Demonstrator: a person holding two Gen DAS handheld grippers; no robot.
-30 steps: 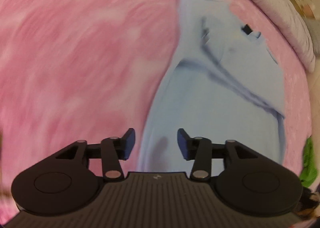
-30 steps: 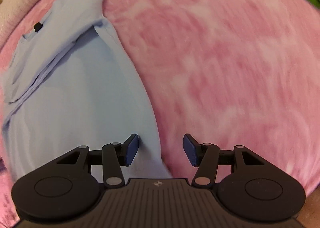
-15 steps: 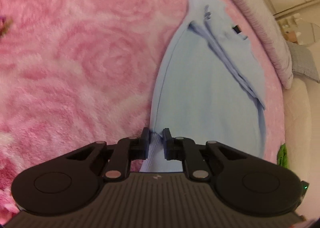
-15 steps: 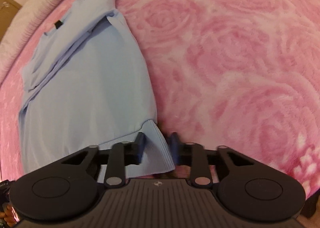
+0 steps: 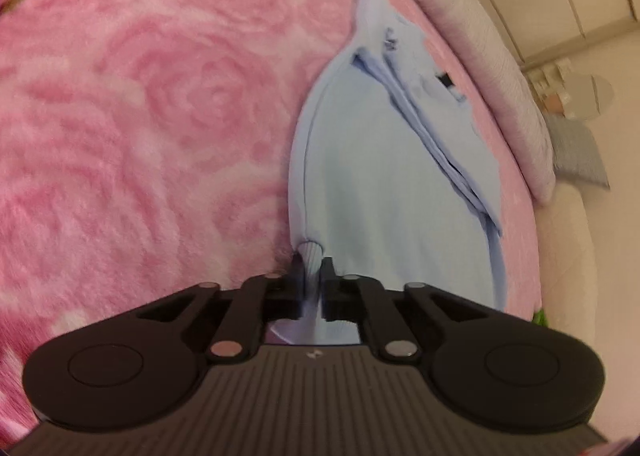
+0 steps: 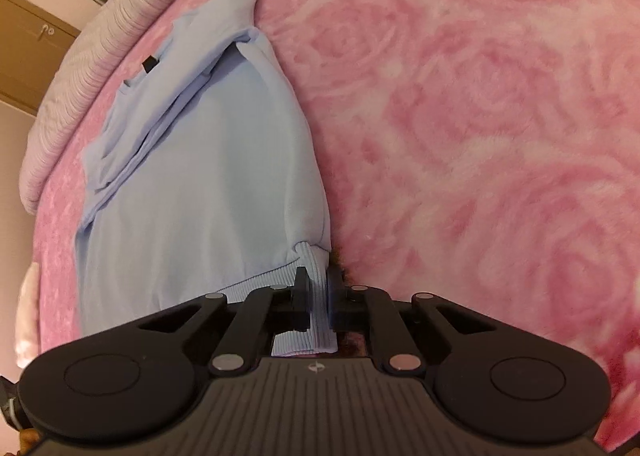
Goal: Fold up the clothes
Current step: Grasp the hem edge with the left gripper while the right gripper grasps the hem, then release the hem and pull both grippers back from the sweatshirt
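A light blue sweatshirt (image 5: 384, 191) lies lengthwise on a pink rose-patterned blanket (image 5: 140, 127), its sleeves folded in and its collar at the far end. My left gripper (image 5: 311, 262) is shut on the ribbed hem at the sweatshirt's near left corner. In the right wrist view the same sweatshirt (image 6: 200, 175) stretches away to the left, and my right gripper (image 6: 318, 276) is shut on the ribbed hem at its near right corner, with a strip of hem between the jaws.
A pale ribbed pillow or bolster (image 5: 492, 67) runs along the far edge of the blanket, also in the right wrist view (image 6: 80, 79). A green cloth (image 5: 540, 316) peeks out at the right edge. Wooden cabinets (image 6: 28, 43) stand beyond.
Both grippers were open above the hem a second ago. They came down onto the near corners and shut on the ribbed hem, which now bunches slightly at each jaw.
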